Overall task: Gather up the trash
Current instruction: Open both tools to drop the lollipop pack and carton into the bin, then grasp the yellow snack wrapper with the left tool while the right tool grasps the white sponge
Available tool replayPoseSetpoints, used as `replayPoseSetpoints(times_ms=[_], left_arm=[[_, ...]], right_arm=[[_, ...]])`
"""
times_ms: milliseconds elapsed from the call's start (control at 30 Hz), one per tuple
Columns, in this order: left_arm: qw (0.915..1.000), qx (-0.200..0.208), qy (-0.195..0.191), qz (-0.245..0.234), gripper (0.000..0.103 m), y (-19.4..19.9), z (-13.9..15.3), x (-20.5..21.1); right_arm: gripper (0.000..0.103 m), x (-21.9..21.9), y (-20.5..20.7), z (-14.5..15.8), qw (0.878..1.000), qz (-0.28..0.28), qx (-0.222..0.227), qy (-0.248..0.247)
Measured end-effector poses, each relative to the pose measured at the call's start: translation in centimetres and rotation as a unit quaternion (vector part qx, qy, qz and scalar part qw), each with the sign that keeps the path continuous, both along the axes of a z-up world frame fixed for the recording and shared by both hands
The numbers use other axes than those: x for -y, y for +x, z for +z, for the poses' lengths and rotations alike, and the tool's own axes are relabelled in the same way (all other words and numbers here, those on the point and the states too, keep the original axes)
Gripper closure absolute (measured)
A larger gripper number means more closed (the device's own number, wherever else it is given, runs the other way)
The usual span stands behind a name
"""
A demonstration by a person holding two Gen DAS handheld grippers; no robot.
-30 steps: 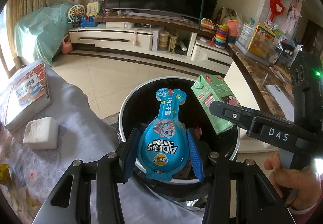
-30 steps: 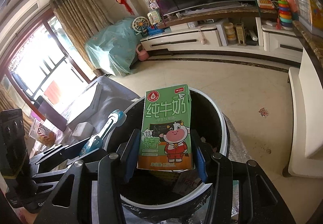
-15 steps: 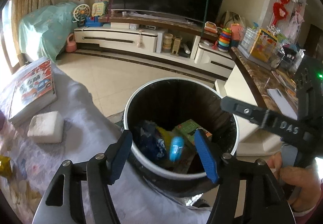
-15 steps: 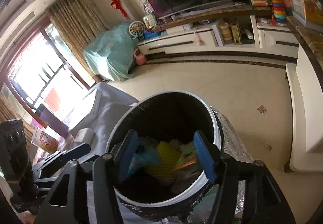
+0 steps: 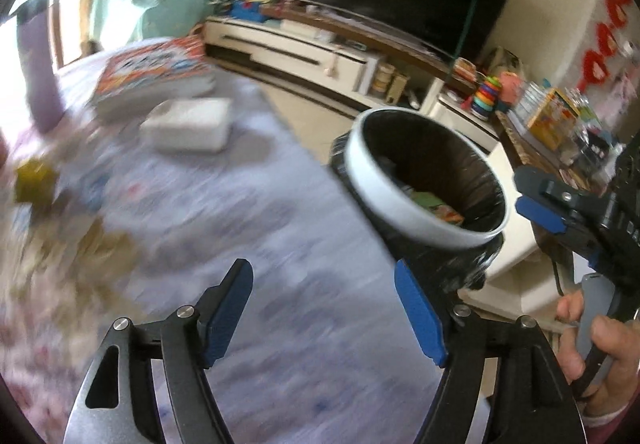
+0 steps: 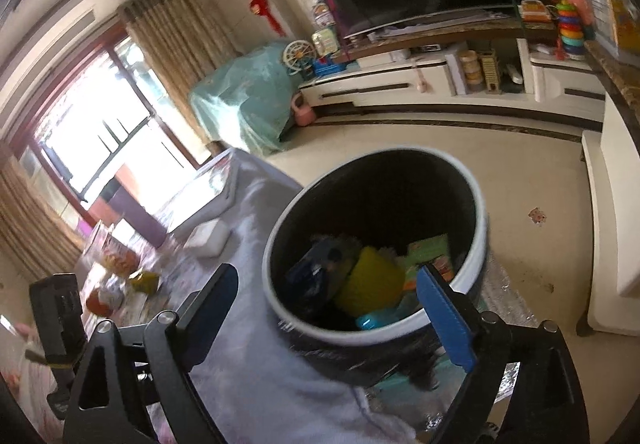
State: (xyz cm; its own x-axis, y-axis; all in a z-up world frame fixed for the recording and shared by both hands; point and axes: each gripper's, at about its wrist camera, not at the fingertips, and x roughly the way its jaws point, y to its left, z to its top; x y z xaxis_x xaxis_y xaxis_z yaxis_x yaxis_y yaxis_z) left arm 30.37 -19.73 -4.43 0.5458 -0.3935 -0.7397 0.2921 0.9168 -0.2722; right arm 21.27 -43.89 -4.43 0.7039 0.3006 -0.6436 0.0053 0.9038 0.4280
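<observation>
We see the cloth-covered tabletop [image 5: 280,228] filling the left wrist view's lower left, blurred. The trash bin [image 6: 476,244], black-lined with a white rim, sits at centre in the right wrist view, holding a yellow cup [image 6: 372,280] and a green carton [image 6: 428,250]. The right tool [image 6: 326,308] and the left tool [image 5: 324,308] are both opening, released, with nothing between their blue pads.

- The counter [image 5: 280,211], under a pale lilac patterned cloth, is blurred.
- A white block [image 5: 188,123] lies on it beside a picture book [image 5: 156,71].
- Yellow wrappers [image 5: 34,179] lie near its left edge.
- A purple bottle [image 5: 38,75] stands at the far left.
</observation>
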Motion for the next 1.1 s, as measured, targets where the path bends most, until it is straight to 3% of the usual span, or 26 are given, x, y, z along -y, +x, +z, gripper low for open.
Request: replayPoseSetpoints(times_ms=[167, 500, 1100], left_arm=[[0.9986, 0.002, -0.01, 0.051, 0.024, -2.3, 0.5, -4.0], [0.9924, 0.003, -0.006, 0.123, 0.024, -5.3, 1.1, -11.5], [0.9817, -0.001, 0.002, 0.191, 0.024, -1.3, 0.1, -18.1]], right_arm=[[0.006, -3.7, -0.7, -0.1, 0.999, 0.048, 0.004, -0.013], [0.005, -10.2, -0.4, -0.6, 0.994, 0.108, -0.002, -0.026], [0.004, -18.7, 4.2, -2.3, 0.978, 0.194, -0.001, -0.076]])
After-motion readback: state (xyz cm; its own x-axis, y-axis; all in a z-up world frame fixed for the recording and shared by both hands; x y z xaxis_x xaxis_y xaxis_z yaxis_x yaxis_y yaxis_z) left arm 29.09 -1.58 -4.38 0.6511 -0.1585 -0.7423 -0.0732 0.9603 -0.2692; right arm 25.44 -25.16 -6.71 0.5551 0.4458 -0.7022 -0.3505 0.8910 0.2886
